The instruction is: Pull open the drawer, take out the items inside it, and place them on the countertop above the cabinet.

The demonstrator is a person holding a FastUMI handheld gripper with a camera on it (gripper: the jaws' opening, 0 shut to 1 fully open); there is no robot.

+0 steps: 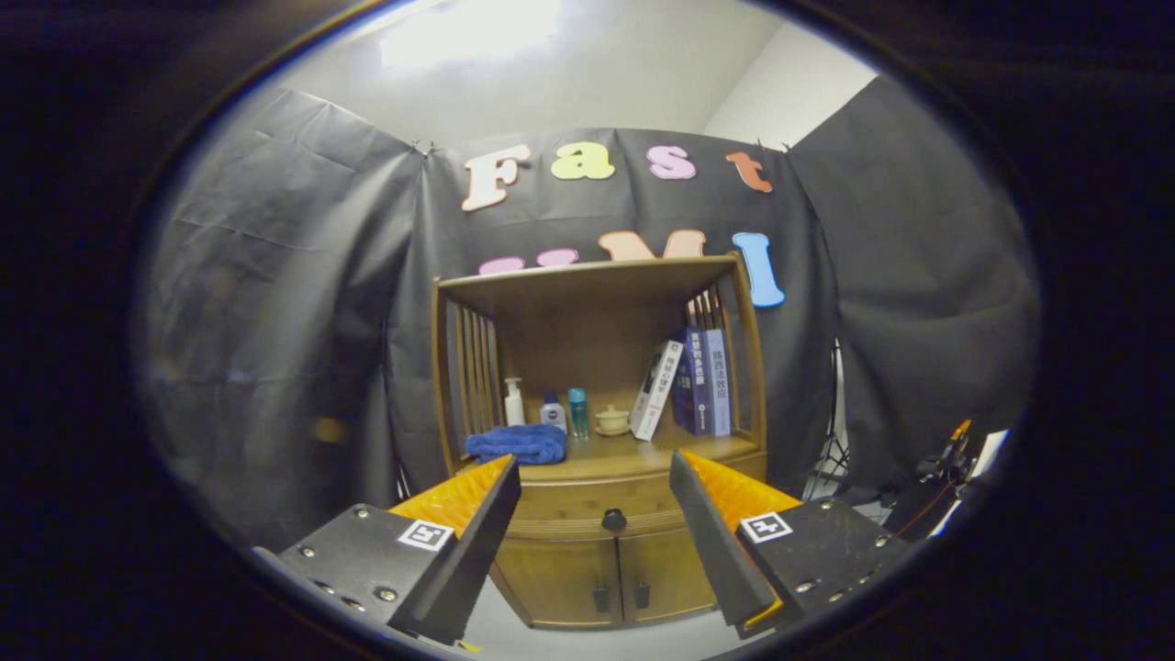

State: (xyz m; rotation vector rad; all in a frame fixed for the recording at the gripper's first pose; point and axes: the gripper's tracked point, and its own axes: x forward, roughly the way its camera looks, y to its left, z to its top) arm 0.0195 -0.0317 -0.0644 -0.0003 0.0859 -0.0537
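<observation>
Straight ahead of my claw point(595, 514), whose fingers stand wide apart holding nothing, I've got the drawer point(597, 505) shut with its dark knob point(613, 520) framed between them, and beyond on the worktop point(643, 452) sit a blue towel point(516, 444), bottles and books.

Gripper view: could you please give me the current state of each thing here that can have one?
tongs: open, holding nothing, short of the cabinet
drawer: closed, its knob untouched
cabinet doors: both closed
blue towel: folded, lying on the countertop
pump bottle: upright
books: standing, the white one leaning
</observation>
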